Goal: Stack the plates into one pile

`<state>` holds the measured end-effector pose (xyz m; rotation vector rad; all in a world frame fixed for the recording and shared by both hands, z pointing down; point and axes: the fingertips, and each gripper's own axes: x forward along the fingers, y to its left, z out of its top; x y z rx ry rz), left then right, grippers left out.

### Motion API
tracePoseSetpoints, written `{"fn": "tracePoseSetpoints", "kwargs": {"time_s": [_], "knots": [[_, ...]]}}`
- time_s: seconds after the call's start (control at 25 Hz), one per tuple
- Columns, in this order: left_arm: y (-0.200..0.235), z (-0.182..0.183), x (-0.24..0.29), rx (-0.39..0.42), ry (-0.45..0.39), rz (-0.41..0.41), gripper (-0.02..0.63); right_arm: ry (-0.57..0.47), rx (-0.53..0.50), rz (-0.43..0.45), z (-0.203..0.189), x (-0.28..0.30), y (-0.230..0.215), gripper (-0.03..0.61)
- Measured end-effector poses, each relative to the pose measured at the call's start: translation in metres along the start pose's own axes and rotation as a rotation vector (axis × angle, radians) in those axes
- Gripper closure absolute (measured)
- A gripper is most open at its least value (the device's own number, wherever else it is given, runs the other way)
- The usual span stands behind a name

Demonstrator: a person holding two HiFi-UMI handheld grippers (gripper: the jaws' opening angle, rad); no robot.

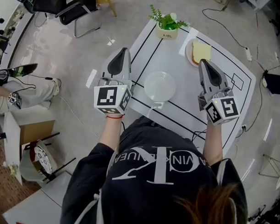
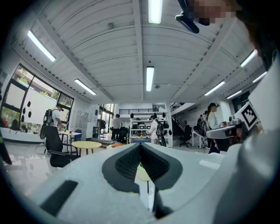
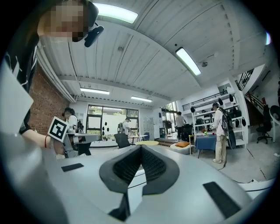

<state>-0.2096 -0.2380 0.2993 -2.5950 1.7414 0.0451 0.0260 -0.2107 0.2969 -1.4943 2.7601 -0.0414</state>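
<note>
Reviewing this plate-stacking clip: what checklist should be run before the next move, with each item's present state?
1. Left gripper empty: ok, jaws together on nothing.
2. Right gripper empty: ok, likewise shut.
3. Jaws open for a grasp: not ok.
4. Clear plate unobstructed: ok.
5. White plate bare: not ok, yellow slab on it.
6. Potted plant clear of plates: ok.

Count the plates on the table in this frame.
2. A clear plate lies in the middle of the table, nearest the person. A white plate lies farther back, right of the potted plant, with a yellow slice on it. None looks hidden.
</note>
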Motion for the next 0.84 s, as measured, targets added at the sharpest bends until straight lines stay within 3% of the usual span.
{"fn": "tracePoseSetpoints", "kwargs": {"time_s": [0.84], "knots": [[-0.0019,-0.0033,0.0046,-0.010,0.017,-0.010,0.604,-0.001,0.042,-0.028,-0.0061,-0.0020,-0.0049,0.578]]}}
